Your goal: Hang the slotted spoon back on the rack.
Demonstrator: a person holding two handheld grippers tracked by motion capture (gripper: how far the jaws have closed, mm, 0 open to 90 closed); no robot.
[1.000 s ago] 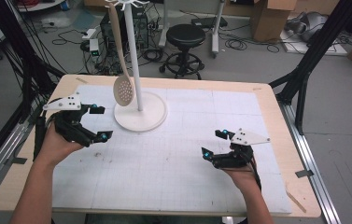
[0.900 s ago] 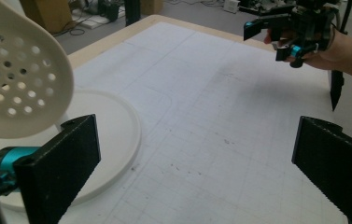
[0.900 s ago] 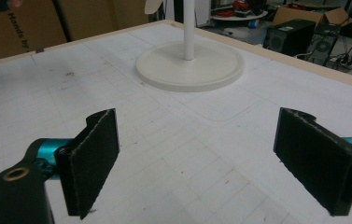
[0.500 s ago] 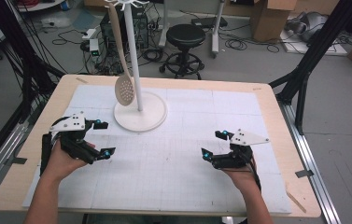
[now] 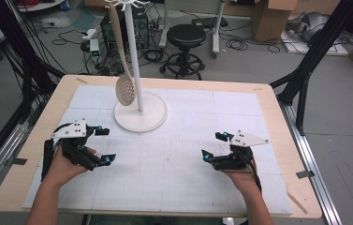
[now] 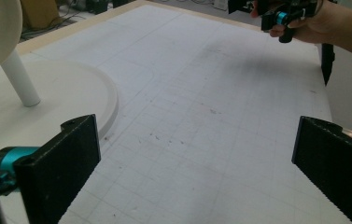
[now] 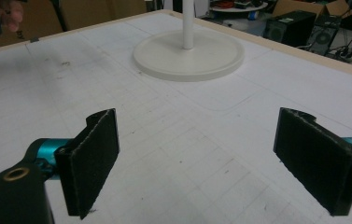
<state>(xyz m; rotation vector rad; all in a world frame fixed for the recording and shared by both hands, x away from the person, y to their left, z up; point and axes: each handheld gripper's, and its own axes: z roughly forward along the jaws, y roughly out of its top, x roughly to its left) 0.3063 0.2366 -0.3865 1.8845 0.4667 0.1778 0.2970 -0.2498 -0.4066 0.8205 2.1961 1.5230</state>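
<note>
White gridded paper (image 5: pixel 179 154) covers the wooden table (image 5: pixel 277 117), and both hands rest low over it. The left gripper (image 5: pixel 100 145), at about 8 o'clock on the sheet, points toward the table's middle with its jaws spread wide and nothing between them; the wrist lies flat, forearm coming in from 7 o'clock. The right gripper (image 5: pixel 212 146), at about 4 o'clock, faces left toward the other one, jaws likewise spread and empty, the hand cupped under its body.

At 11 o'clock stands the white rack (image 5: pixel 140 112), a round base with a slim pole, and a pale slotted spoon (image 5: pixel 124 89) hangs beside the pole, its perforated bowl just above the base. The left gripper sits near the base's rim, apart from it; the right one is well apart.

Between the two grippers the sheet lies bare, scuffed with small dark marks. Bare wood borders the paper on every side. Beyond 12 o'clock a black stool (image 5: pixel 186 40), cables and cardboard boxes sit on a grey floor.
</note>
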